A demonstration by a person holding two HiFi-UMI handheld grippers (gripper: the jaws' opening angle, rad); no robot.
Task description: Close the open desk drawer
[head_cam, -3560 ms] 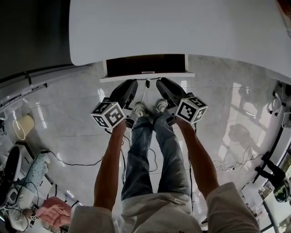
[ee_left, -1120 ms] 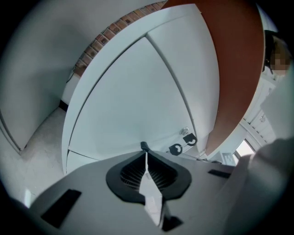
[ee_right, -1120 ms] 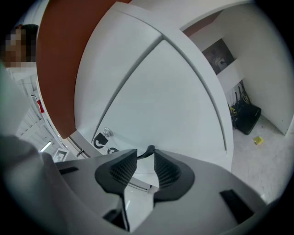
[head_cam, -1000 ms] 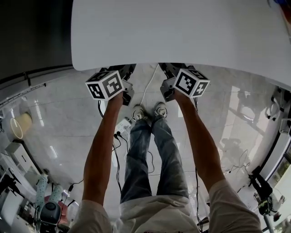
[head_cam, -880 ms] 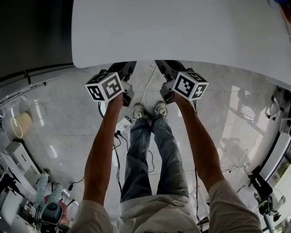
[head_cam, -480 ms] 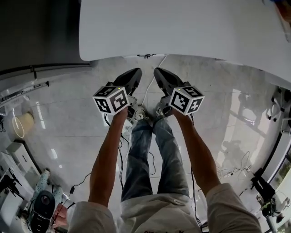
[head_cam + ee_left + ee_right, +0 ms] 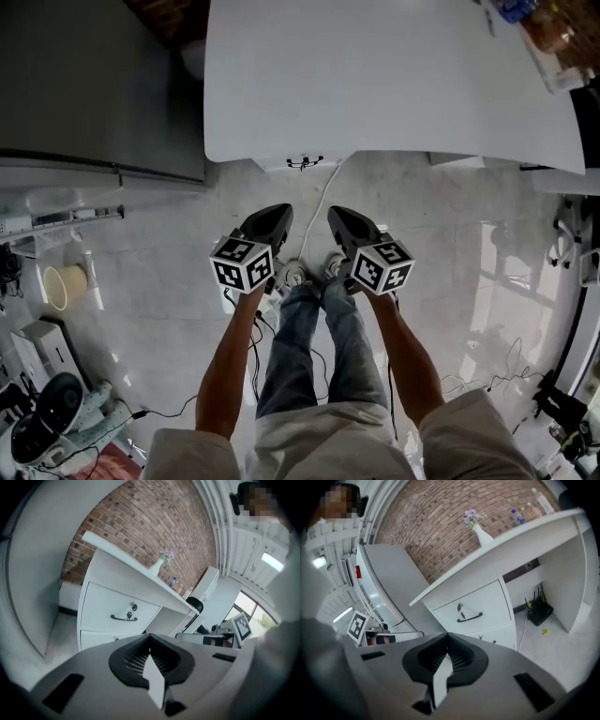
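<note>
The white desk (image 7: 394,84) fills the top of the head view. Its upper drawer (image 7: 119,613) is closed, the front flush, with a dark handle (image 7: 124,618) and a key in the lock. The right gripper view shows the same drawer (image 7: 473,609) from the other side. Both grippers hang over the floor, well short of the desk and touching nothing. My left gripper (image 7: 272,217) is shut with nothing in it, its jaws meeting in the left gripper view (image 7: 150,637). My right gripper (image 7: 342,217) is also shut and empty (image 7: 448,641).
A tall grey cabinet (image 7: 94,84) stands left of the desk. A white cable (image 7: 323,197) runs across the tiled floor under the desk edge. The person's shoes (image 7: 309,272) are just below the grippers. A black router (image 7: 539,611) sits under the desk, and a vase (image 7: 480,531) stands on top.
The drawer that stood open earlier is now closed. Both grippers have drawn back from under the desk edge toward the person, and more of the desk top shows.
</note>
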